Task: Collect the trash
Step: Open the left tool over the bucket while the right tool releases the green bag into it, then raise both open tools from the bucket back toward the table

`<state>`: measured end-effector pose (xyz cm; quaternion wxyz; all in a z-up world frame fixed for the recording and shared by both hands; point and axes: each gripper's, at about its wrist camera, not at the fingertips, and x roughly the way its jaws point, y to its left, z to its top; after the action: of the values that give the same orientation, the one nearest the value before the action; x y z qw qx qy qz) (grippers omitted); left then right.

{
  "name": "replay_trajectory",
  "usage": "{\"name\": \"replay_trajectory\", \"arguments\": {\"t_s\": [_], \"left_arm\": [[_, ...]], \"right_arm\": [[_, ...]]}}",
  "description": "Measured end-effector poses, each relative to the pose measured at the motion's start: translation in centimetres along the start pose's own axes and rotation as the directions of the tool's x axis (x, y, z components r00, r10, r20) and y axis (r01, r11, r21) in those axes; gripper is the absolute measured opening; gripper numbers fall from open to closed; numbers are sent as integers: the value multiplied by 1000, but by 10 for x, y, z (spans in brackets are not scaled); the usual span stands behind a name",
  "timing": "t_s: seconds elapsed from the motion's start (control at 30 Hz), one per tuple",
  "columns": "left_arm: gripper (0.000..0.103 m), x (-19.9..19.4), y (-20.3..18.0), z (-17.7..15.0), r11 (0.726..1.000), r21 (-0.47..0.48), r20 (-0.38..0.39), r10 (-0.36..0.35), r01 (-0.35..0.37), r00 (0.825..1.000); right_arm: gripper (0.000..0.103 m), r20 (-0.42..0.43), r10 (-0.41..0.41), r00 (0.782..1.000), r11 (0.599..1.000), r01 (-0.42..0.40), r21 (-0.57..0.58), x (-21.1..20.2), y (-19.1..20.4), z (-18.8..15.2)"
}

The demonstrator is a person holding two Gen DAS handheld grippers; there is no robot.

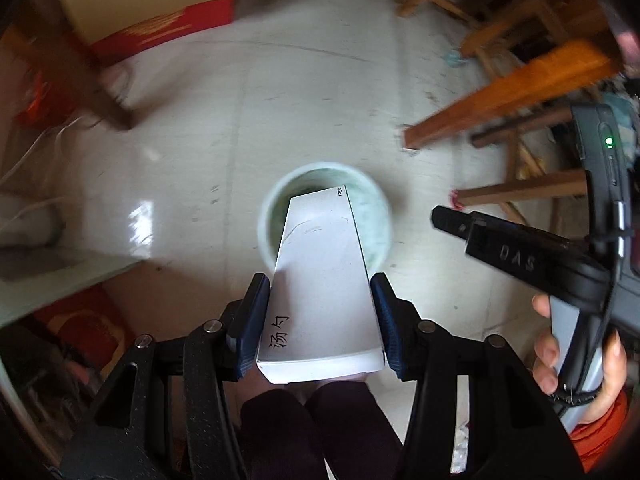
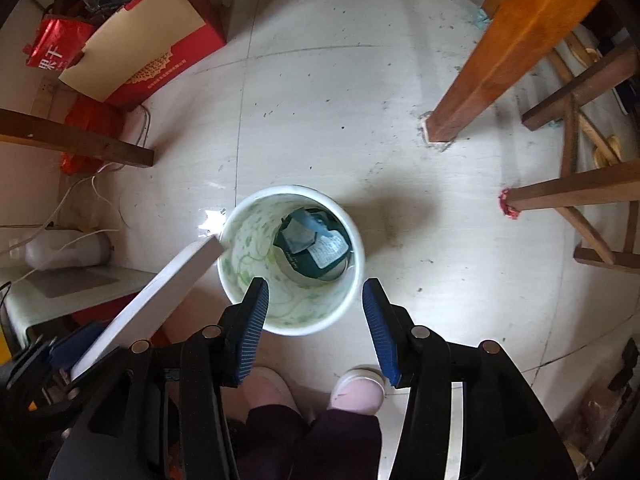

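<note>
The left claw (image 1: 320, 320) pinches a long white box (image 1: 324, 280) by its two long sides, and the far end of the box hangs over the open mouth of the bin (image 2: 292, 260) on the floor directly below. The right claw (image 2: 316, 328) is spread with nothing between its pads; it hangs over the near rim of the same bin, and dark green packaging (image 2: 312, 244) already lies at the bottom.

The main risk, as I judge it, is the box's length against the bin's narrow mouth. Seen from the right wrist, the box slants in from the left of that claw with its tip just at the rim. If it is let go at that tilt, the end could catch the rim and the box could tip out onto the floor, or nudge the light bin over. The two claws are also close together above the one opening, so they could knock each other.

The floor (image 2: 360, 100) is pale, glossy tile, scuffed and speckled with dirt. Beyond the claws stand orange-brown wooden furniture legs (image 2: 500, 60) to the right and a red and cream carton (image 2: 152, 52) to the left, with white cables trailing along the left wall. The person's pink slippers (image 2: 356, 392) sit just under the right claw.
</note>
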<state>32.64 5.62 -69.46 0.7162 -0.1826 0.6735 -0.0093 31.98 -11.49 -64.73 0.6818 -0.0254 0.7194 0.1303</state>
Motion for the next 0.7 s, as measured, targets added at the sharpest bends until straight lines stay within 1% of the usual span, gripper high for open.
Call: {"name": "replay_trajectory", "arguments": {"t_s": [0.07, 0.1, 0.13, 0.2, 0.3, 0.37, 0.47, 0.57, 0.7], "left_arm": [[52, 4, -12, 6, 1000, 30, -27, -1, 2, 1000], [56, 8, -16, 9, 999, 37, -54, 1, 1, 999], [57, 10, -18, 12, 999, 37, -74, 10, -7, 997], [57, 8, -22, 15, 999, 34, -81, 17, -15, 997], [57, -9, -24, 19, 1000, 8, -77, -13, 14, 997], [57, -24, -29, 21, 1000, 10, -63, -8, 9, 998], [57, -58, -36, 21, 999, 35, -32, 24, -23, 999], [57, -97, -42, 21, 997, 65, 2, 45, -45, 999], [57, -155, -54, 19, 992, 102, 52, 68, -73, 996]], "right_arm": [[45, 12, -6, 1000, 1000, 7, -10, -13, -1, -4], [45, 19, -14, 1000, 1000, 14, -17, -20, -1, -7], [45, 24, -20, 1000, 1000, 20, -21, -28, 0, -9], [45, 32, -21, 999, 1000, 22, -21, -40, 0, -13], [45, 38, -15, 999, 1000, 15, -12, -57, 1, -16], [45, 45, -11, 999, 1000, 11, -7, -69, 3, -18], [45, 61, 2, 998, 1000, -2, 0, -99, 9, -19], [45, 90, 17, 996, 1000, -17, 1, -129, 15, -20], [45, 136, 24, 990, 1000, -22, -18, -179, 30, -20]]}}
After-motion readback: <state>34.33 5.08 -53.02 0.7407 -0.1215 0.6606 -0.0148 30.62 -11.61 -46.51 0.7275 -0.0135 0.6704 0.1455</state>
